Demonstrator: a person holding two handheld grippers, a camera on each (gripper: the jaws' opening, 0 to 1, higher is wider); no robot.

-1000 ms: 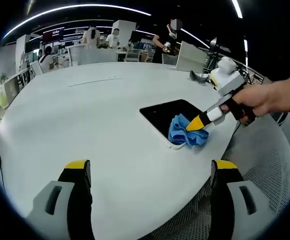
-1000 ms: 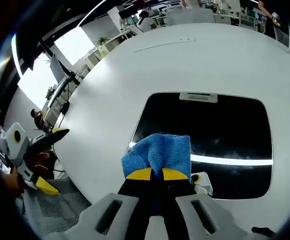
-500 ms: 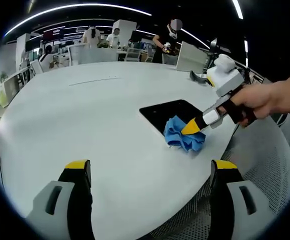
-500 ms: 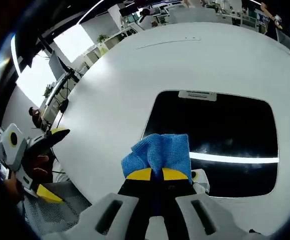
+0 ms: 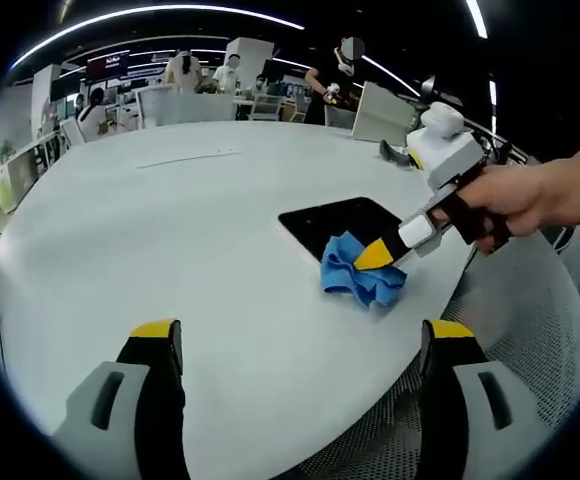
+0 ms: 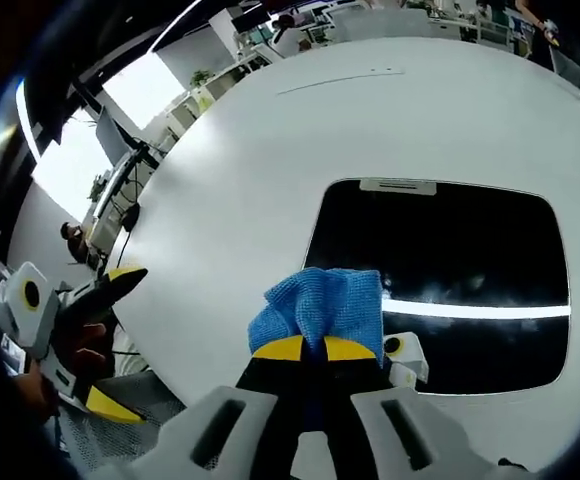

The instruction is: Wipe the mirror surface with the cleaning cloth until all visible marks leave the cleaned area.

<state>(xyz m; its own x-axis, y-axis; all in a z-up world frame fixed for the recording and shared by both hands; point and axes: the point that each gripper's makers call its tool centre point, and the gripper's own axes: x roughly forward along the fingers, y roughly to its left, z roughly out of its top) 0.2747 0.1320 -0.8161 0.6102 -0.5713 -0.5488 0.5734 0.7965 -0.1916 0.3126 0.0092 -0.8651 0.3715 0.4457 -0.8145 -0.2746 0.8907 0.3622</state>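
Now right gripper [image 6: 305, 348] clenched on blue cleaning cloth [image 6: 322, 308], pressing it at the mirror's [image 6: 460, 260] near-left edge to rub marks. Left gripper [image 5: 300, 345] hangs released, well apart over white table [image 5: 170, 240], giving room.

No readable text, label, brand or number anywhere, dark wall screen [image 5: 107, 66] at about 11 o'clock in the left gripper view shows reddish marks too small and blurred to make out

Bright, even ceiling-strip light (heavy fisheye bending at edges).
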